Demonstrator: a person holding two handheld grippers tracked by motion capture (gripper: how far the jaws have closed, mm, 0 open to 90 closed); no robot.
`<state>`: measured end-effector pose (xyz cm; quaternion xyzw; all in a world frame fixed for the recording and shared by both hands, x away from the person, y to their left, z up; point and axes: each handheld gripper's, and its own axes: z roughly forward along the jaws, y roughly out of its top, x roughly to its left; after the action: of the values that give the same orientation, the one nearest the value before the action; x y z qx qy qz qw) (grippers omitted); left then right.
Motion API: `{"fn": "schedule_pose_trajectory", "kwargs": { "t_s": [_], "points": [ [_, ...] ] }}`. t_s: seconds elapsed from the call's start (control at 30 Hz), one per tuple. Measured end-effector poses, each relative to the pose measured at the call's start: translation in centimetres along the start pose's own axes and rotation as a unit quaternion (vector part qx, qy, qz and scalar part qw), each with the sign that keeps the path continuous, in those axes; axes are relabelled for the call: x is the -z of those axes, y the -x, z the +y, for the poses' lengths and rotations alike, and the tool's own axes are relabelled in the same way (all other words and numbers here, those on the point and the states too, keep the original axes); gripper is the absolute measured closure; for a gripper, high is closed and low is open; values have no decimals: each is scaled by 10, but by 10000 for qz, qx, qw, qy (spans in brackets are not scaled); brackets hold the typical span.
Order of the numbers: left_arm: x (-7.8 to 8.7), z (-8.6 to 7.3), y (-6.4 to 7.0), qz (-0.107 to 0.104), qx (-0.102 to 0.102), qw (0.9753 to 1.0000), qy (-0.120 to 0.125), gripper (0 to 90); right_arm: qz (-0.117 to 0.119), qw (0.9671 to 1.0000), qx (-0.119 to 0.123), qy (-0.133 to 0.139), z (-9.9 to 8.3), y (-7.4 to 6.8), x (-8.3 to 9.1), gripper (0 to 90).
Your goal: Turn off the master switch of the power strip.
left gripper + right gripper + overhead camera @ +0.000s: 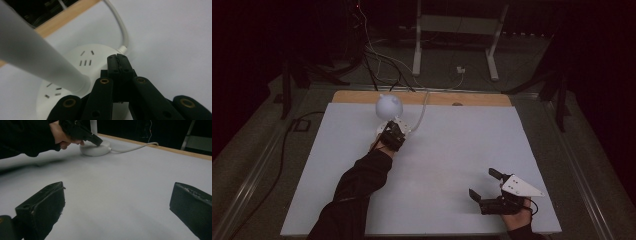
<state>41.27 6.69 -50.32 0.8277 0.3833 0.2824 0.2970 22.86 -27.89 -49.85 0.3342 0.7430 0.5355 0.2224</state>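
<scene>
A round white socket base (399, 124) lies at the back of the white table, with several plug slots on its top (85, 62). A thick white stem (32, 55) rises from it to a rounded white head (390, 106). My left gripper (118, 58) is shut with nothing between its jaws, and its tips touch the base's top near where the white cable (122, 30) leaves. The right gripper view shows that left gripper (96, 141) on the base (96, 148). My right gripper (482, 183) stands open over bare table at the front right, its fingers (42, 205) wide apart.
The white table sheet (452, 150) has a wooden strip (472, 99) along its far edge. The cable (422, 112) runs off the back toward the floor, where a white-legged frame (457, 30) and loose wires stand in the dark.
</scene>
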Motion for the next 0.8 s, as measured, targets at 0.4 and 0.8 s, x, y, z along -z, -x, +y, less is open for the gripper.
{"fn": "schedule_pose_trajectory", "kwargs": {
  "t_s": [0.4,0.8],
  "points": [
    [26,8,0,-52,140,9985,525,900,-6,10000,-9,45,1,1,2,0],
    [56,8,-6,-551,281,9960,649,714,-9,10000,-25,50,1,1,2,0]
  ]
}}
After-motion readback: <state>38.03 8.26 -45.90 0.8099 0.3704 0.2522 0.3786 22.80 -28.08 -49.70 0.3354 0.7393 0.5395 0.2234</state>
